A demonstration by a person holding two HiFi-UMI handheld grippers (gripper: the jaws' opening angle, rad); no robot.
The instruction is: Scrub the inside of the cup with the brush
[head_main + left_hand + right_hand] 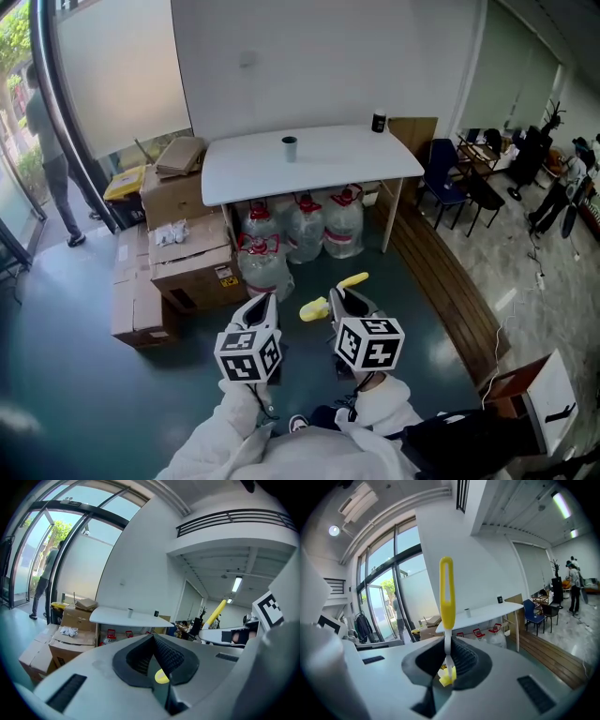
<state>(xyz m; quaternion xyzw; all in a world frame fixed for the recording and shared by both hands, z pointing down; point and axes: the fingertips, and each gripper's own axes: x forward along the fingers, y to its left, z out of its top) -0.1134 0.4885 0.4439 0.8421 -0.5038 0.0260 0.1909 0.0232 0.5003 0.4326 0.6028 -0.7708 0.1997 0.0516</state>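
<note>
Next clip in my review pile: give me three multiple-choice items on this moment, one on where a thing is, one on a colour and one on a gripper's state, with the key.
1. Where does the small cup stand?
A. on the white table
B. on a cardboard box
C. on the floor

2. What colour is the brush's handle?
A. red
B. yellow
C. blue

3. How do the right gripper's jaws stand?
A. wide apart and empty
B. shut on the brush
C. shut on the cup

Key:
1 A: the head view shows the cup near the middle of the tabletop.
2 B: the looped handle is yellow in the right gripper view.
3 B: the jaws clamp the brush's white neck, and the handle sticks out beyond them.
</note>
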